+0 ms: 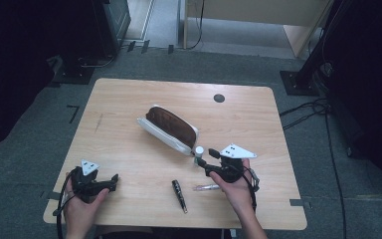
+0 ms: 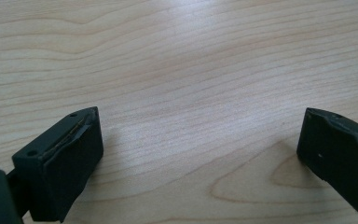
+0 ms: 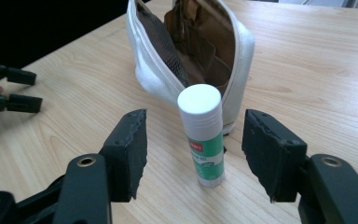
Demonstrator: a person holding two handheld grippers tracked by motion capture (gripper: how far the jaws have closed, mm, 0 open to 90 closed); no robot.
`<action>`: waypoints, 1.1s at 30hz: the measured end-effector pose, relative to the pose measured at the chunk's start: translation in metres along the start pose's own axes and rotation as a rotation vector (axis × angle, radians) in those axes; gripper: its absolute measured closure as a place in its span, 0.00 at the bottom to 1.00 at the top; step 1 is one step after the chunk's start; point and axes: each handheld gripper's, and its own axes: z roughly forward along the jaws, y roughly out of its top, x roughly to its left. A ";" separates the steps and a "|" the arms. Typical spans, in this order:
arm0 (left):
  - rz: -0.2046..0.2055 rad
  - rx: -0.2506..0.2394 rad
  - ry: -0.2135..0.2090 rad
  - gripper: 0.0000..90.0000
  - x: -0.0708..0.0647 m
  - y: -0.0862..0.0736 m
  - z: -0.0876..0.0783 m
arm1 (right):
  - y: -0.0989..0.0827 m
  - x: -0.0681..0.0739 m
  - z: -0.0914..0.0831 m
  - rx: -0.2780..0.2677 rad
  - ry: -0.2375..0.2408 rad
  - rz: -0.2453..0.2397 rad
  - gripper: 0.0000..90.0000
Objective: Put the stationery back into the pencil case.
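A glue stick [image 3: 201, 135] with a white cap and green label stands upright on the wooden table [image 1: 129, 99], just in front of an open white pouch [image 3: 186, 51] with a brown lining. My right gripper [image 3: 198, 135] is open, one jaw on each side of the glue stick with a gap on both sides. In the high view the glue stick [image 1: 199, 151] stands at the near end of the pouch [image 1: 171, 129], with my right gripper [image 1: 207, 157] beside it. My left gripper [image 1: 113, 182] is open over bare wood near the front left, its jaws [image 2: 200, 121] wide apart with nothing between them.
A black pen [image 1: 180, 195] lies near the front edge between the two hands. A thin clear pen-like item [image 1: 206, 187] lies by the right hand. A dark round grommet [image 1: 219, 98] sits at the back of the table.
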 end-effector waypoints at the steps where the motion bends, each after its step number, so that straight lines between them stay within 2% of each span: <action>1: 0.001 0.000 -0.001 0.01 0.000 0.000 0.000 | 0.000 0.001 0.003 0.001 -0.014 -0.009 0.47; 4: 0.002 0.000 -0.003 0.01 0.000 0.000 0.000 | 0.002 0.002 0.010 -0.001 -0.032 -0.014 0.50; 9: 0.002 0.000 -0.003 0.01 0.000 0.000 0.000 | 0.004 0.007 0.021 0.014 -0.059 -0.051 0.59; 11: 0.003 0.000 -0.003 0.01 0.000 0.000 0.000 | 0.004 0.008 0.024 0.016 -0.085 -0.066 0.70; 12: 0.003 0.000 -0.003 0.01 0.000 0.000 0.000 | 0.004 0.008 0.024 0.016 -0.085 -0.066 0.70; 13: 0.003 0.000 -0.003 0.01 0.000 0.000 0.000 | 0.005 0.008 0.022 0.003 -0.125 -0.078 0.73; 15: 0.002 0.000 -0.003 0.01 0.000 0.000 0.000 | 0.006 0.007 0.021 0.005 -0.127 -0.070 0.73; 16: 0.002 0.000 -0.003 0.01 0.000 0.000 0.000 | 0.007 0.005 0.019 -0.003 -0.121 -0.052 0.73; 19: 0.003 0.000 -0.003 0.01 0.000 0.000 0.000 | 0.013 0.004 0.014 -0.011 -0.122 -0.046 0.73; 26: 0.002 0.000 -0.003 0.01 0.000 0.000 0.000 | 0.037 0.008 0.003 -0.056 -0.109 -0.072 0.73; 33: 0.004 0.001 -0.003 0.01 0.000 0.000 0.000 | 0.059 0.011 0.001 -0.092 -0.107 -0.090 0.73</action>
